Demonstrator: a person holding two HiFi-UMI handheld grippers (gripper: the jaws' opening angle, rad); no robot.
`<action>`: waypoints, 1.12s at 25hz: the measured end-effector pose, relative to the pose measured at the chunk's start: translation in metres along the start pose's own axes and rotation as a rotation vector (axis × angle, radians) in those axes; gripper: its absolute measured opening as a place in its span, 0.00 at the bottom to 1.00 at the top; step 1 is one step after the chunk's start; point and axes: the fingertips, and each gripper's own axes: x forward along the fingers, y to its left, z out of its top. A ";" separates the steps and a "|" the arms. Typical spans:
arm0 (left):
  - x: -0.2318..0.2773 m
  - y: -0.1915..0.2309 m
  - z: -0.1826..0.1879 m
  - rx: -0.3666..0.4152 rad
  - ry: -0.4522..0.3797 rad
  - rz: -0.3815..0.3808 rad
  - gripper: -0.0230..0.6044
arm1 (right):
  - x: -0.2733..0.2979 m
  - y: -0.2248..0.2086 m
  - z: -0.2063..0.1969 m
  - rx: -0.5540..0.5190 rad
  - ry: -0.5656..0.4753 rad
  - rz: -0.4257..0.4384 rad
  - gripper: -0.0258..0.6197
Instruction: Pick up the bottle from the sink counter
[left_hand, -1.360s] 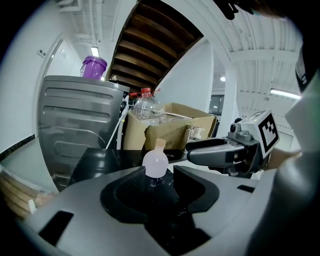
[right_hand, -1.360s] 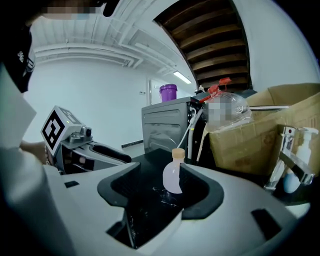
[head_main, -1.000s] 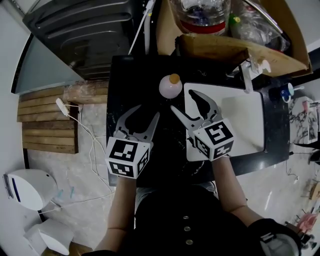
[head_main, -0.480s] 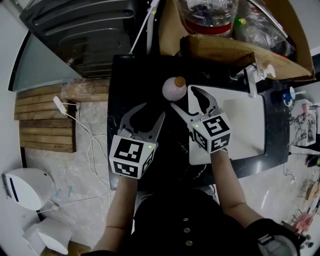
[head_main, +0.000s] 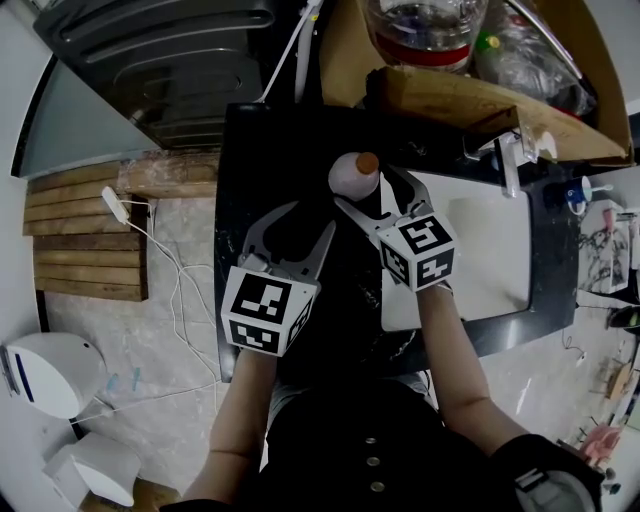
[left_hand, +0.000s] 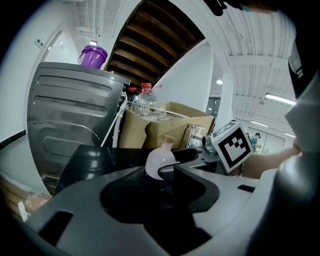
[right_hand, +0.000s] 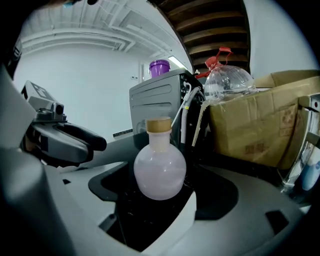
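Note:
A round pale pink bottle (head_main: 350, 176) with a cork cap stands upright on the black counter (head_main: 250, 150), just left of the white sink. My right gripper (head_main: 368, 190) reaches up to it. Its jaws have just been opening and now stand wide, with the bottle (right_hand: 160, 170) between them; the pads do not press on it. The right gripper (right_hand: 156, 194) sits low around the bottle's belly. My left gripper (head_main: 295, 228) hovers open over the counter, below and left of the bottle, nothing in it. From the left gripper (left_hand: 160, 186), the bottle (left_hand: 159, 160) shows ahead.
The white sink basin (head_main: 480, 250) lies right of the bottle, with a faucet (head_main: 505, 160) behind it. A cardboard box (head_main: 450, 100) and a large clear jug (head_main: 425, 25) crowd the back. A grey appliance (head_main: 160, 50) stands at the back left. Cables trail over the floor (head_main: 170, 270).
My right gripper has moved forward and down to the bottle and spread its jaws wider; the bottle now stands between them. The left gripper has hardly shifted.

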 end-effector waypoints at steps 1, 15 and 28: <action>0.000 0.000 0.000 0.000 0.000 -0.002 0.32 | 0.002 0.000 0.000 0.001 0.005 0.005 0.64; 0.004 0.008 -0.001 -0.011 0.006 -0.017 0.32 | 0.028 0.001 -0.002 -0.002 0.091 0.045 0.65; 0.003 0.016 -0.003 -0.021 0.009 -0.014 0.32 | 0.034 0.000 -0.008 0.050 0.132 0.056 0.64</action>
